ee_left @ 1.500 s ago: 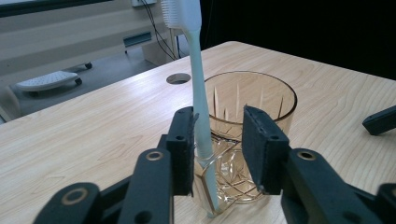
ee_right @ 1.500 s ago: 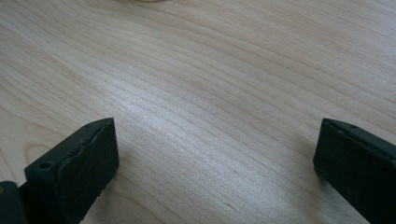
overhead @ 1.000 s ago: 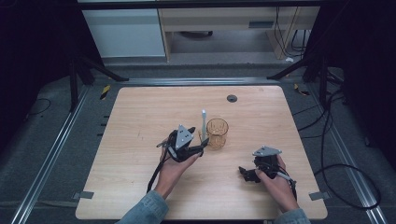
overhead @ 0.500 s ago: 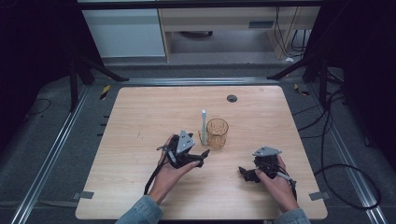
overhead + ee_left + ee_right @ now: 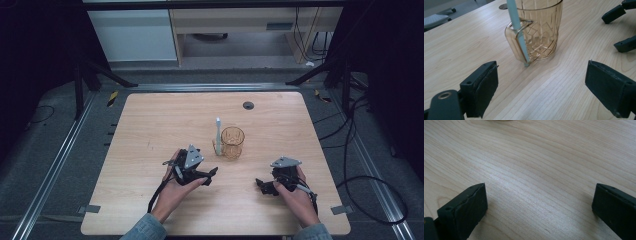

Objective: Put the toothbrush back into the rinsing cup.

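- The left gripper (image 5: pixel 209 175) sits on the table (image 5: pixel 150 125) a little way back from the cup (image 5: pixel 232 142). Its jaws have just been opening and now stand wide apart, with nothing between them.
- The pale blue stick (image 5: pixel 218 134) stands up through the cup's handle, its foot on the wood, near the middle of the table.
- The step looks like letting go and backing off. To do it well, pull the hand straight back and low, so that a jaw does not bump the stick or tip the cup.
- The right gripper (image 5: pixel 265 185) rests on the table, well apart from the cup. Its jaws are wide open and hold nothing.
- The left gripper view shows the stick (image 5: pixel 517 30) slipped inside the handle of the amber cup (image 5: pixel 541 27), which is hard to tell from above.
- The high view shows both hands and how far each is from the cup.
- The right gripper view shows bare wood between its two jaws.
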`<state>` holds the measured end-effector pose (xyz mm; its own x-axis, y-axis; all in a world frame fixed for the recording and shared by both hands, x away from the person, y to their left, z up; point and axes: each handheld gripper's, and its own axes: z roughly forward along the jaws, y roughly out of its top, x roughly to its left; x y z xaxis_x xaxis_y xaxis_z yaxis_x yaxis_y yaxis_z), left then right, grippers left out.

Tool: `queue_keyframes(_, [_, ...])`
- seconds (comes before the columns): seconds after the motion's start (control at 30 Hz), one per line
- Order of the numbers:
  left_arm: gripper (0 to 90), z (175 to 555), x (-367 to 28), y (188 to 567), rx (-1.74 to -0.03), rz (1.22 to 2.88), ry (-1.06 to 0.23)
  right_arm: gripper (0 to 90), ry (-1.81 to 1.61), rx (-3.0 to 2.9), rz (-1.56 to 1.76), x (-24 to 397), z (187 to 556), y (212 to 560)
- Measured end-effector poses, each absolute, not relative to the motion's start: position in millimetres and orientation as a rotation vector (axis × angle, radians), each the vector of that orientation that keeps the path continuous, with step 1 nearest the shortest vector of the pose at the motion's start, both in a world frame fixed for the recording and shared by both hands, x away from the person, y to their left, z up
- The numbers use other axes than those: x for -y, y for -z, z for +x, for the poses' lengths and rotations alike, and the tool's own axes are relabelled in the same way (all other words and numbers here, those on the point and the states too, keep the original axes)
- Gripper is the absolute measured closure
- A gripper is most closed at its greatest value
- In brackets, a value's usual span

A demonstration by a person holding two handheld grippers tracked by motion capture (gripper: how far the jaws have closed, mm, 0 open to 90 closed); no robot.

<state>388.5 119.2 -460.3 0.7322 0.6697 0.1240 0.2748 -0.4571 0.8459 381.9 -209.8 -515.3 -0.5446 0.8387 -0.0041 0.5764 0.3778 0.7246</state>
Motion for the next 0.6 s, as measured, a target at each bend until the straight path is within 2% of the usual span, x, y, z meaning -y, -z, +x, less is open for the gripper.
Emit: queue_keyframes(0.6, [11.1, 398.1, -163.5, 463.4, -0.862, 2.007, -0.6, 0.4, -0.971, -2.272, 1.232, 209.8, 381.8, 515.3])
